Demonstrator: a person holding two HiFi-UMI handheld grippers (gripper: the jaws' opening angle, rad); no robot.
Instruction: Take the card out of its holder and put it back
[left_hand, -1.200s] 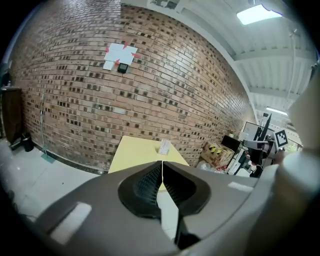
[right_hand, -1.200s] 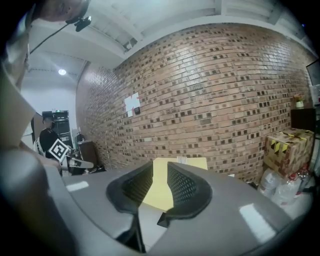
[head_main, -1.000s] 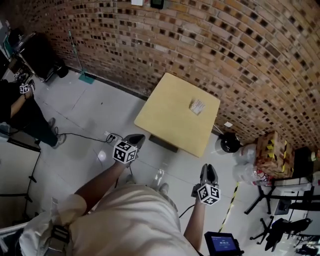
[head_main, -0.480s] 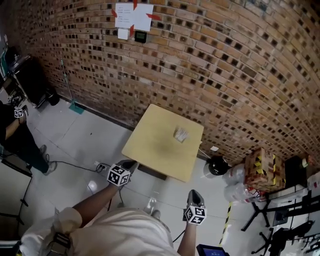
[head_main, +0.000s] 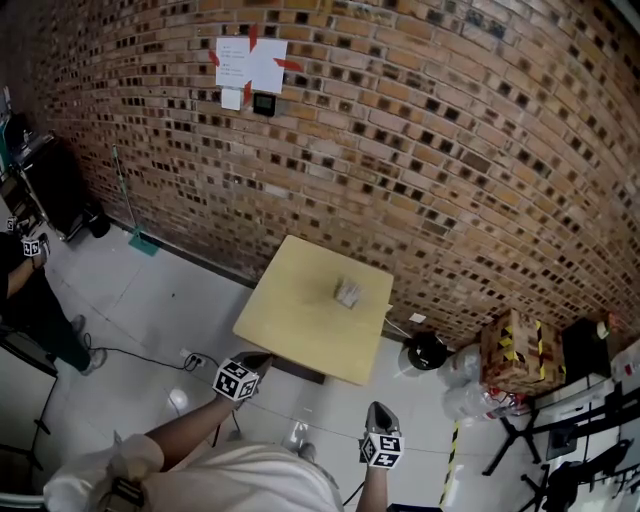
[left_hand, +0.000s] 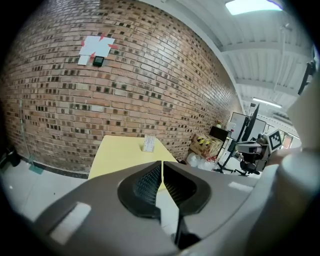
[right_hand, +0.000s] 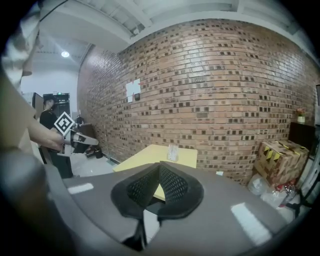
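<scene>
Card (left_hand: 149, 143) stands in its holder (head_main: 348, 292) near the far edge of the table (head_main: 290, 325) — fits either card yet to come out or already back in. Left gripper (left_hand: 161, 167) and right gripper (right_hand: 159, 167) are well short of the near edge, jaws together on nothing — right's have just been closing.

Pale shirt (head_main: 250, 480), grey tongs (left_hand: 161, 165), black ribbed pads (left_hand: 147, 182), checker-marked cubes (head_main: 236, 380).

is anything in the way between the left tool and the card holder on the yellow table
Nothing visible. The clear plastic card holder stands alone on the square yellow table; only its bare top and the grey floor lie between it and the left tool.
</scene>
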